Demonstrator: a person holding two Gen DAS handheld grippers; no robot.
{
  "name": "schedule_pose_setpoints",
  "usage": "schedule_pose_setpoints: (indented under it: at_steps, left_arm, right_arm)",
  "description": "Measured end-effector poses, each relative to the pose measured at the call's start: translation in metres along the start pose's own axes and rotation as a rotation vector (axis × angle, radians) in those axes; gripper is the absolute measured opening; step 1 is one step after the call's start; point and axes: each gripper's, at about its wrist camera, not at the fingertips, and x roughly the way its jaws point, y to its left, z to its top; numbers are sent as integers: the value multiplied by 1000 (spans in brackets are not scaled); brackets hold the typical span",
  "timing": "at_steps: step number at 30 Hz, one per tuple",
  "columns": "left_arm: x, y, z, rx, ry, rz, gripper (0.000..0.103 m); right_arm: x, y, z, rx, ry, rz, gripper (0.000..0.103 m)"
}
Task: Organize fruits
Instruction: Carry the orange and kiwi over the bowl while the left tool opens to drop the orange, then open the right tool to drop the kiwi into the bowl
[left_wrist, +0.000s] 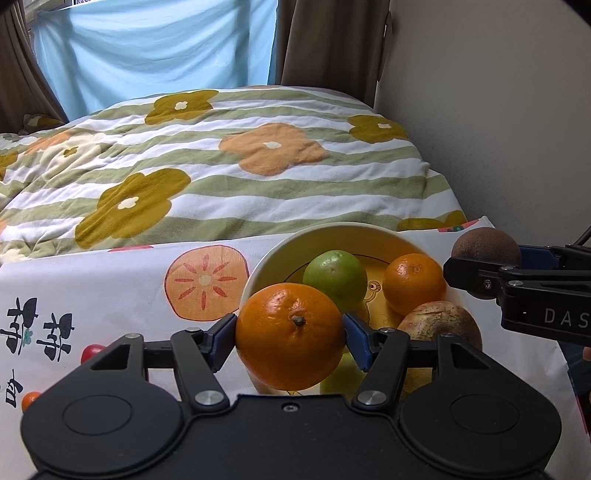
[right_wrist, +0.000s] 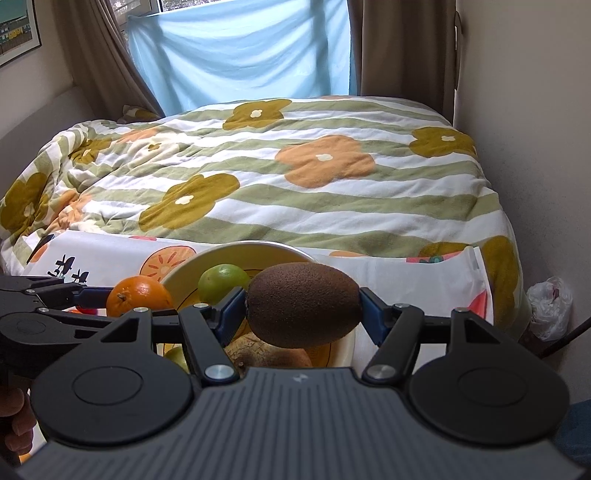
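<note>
Orange (left_wrist: 290, 336) clamped in left gripper (left_wrist: 290, 338), blue pads (left_wrist: 221, 341) pressing both sides, stem end facing the camera. It sits at the near-left rim of the bowl (left_wrist: 258, 269), partly over the edge; can't tell if it touches the rim. From the right wrist the same orange (right_wrist: 138, 295) shows just left of the bowl (right_wrist: 177, 278), with left gripper (right_wrist: 98, 295) reaching in from the left.

Kiwi (right_wrist: 304, 304) gripped lengthwise by right gripper (right_wrist: 303, 308), pads (right_wrist: 231, 314) on its two ends, held above the bowl's near side. From the left wrist the kiwi (left_wrist: 485, 249) is at the bowl's right edge, mostly hidden behind the right gripper (left_wrist: 480, 273).

Bowl is cream outside, yellow inside with a cartoon print. In it: green fruit (left_wrist: 334, 275) at back-left, small orange (left_wrist: 413, 282) at back-right, brownish blotchy fruit (left_wrist: 439, 319) front-right, touching or nearly touching the small orange. Something yellow-green low in the bowl under the held orange, too hidden to identify. The green fruit (right_wrist: 223, 282) and brownish fruit (right_wrist: 266, 352) also show from the right wrist, the latter directly below the kiwi.

Bowl stands on a white cloth (left_wrist: 110, 295) printed with fruit slices and black characters. Behind it, a striped floral quilt (left_wrist: 221, 166), then a blue sheet (left_wrist: 155, 48) over the window between brown curtains (left_wrist: 328, 40). White plastic bag (right_wrist: 550, 306) on the floor by the wall, right of the bed.
</note>
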Motion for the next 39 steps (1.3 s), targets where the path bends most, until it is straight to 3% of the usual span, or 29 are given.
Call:
schedule_pose_setpoints:
  at_steps: [10, 12, 14, 28, 39]
  left_arm:
    - [18, -2, 4, 2, 23, -11, 68]
    - [13, -3, 6, 4, -11, -20, 89]
    - [7, -3, 8, 2, -38, -17, 97]
    - [-19, 11, -1, -26, -34, 47, 97]
    - [-29, 22, -9, -63, -18, 97, 97]
  right_arm:
    - [17, -5, 5, 8, 10, 5, 81]
    - [17, -4, 5, 8, 10, 4, 81]
    - [21, -5, 6, 9, 12, 5, 81]
    - [56, 10, 28, -42, 11, 42, 80]
    - [88, 16, 26, -34, 18, 53, 81]
